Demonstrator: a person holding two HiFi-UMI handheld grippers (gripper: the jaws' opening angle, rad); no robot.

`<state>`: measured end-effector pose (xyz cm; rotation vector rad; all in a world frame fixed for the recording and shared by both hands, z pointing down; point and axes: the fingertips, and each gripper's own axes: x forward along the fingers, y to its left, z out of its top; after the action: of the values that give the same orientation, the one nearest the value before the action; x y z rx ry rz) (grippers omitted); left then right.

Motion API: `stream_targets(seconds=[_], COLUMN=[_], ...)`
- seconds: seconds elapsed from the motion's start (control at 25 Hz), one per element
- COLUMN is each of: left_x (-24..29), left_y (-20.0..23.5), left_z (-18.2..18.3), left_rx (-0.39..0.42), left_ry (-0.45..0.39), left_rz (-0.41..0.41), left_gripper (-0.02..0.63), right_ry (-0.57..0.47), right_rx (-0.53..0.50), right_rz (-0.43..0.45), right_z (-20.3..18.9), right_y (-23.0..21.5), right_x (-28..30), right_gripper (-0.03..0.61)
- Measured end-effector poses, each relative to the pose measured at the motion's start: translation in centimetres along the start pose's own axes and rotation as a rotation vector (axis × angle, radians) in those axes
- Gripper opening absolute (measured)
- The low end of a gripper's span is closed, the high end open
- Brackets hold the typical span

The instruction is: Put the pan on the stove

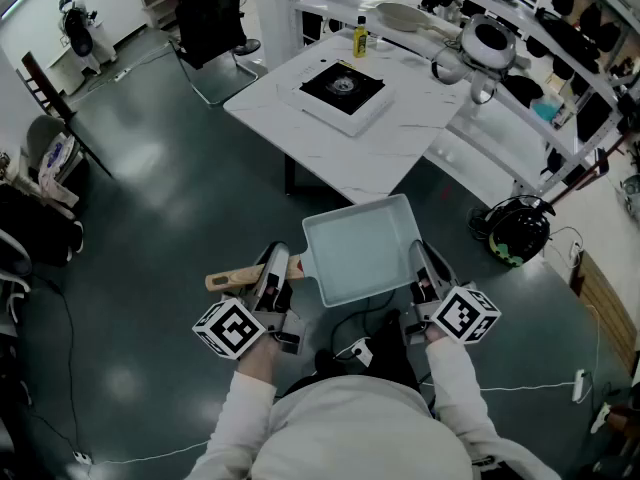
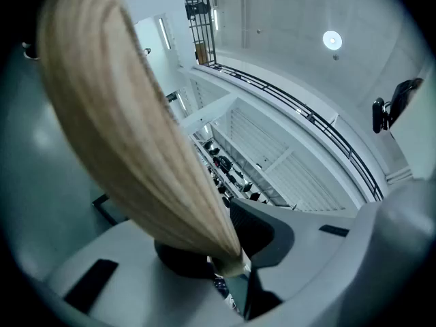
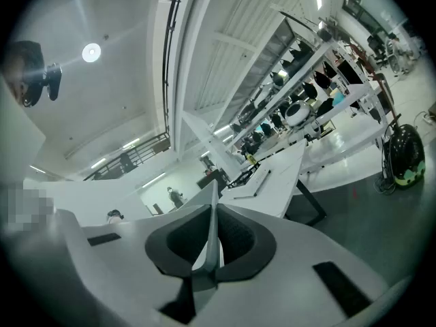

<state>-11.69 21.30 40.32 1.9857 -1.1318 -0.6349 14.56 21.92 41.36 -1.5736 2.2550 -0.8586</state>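
The left gripper [image 1: 274,268] clamps the wooden handle [image 1: 228,280] and the right gripper [image 1: 420,266], jaws nearly together, pinches the far rim of the pan [image 1: 362,248], supporting both sides level for transfer to the stove [image 1: 342,86]

Left hand-held gripper [image 1: 276,264]: is pointing forward, jaws clamping the wooden pan handle [image 1: 224,281].
Right hand-held gripper [image 1: 419,260]: is pointing forward, jaws pinching the thin pan wall [image 1: 412,230].
Forearms [image 1: 243,408]: white-sleeved, are reaching forward side by side.
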Motion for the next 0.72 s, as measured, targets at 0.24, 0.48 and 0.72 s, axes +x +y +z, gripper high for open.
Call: stream_targets(seconds=[0.24, 0.48, 0.72], left_x=[0.3, 0.5, 0.5], left_y=[0.8, 2.1, 2.2], left_z=[1.4, 1.9, 1.7], left_rx=[0.022, 0.017, -0.010], left_ry=[-0.004, -0.012, -0.014], left_rz=[-0.029, -0.016, -0.035], left_gripper=[0.086, 0.086, 0.086], right_ry=[0.004, 0.001, 0.000], right_rx=[-0.011, -0.018, -0.018], right_rz=[-0.002, 0.005, 0.016], right_z=[-0.7, -0.9, -1.1], right_y=[0.7, 0.9, 1.1], right_x=[1.3, 2.4, 2.7], right_gripper=[0.049, 0.049, 0.049])
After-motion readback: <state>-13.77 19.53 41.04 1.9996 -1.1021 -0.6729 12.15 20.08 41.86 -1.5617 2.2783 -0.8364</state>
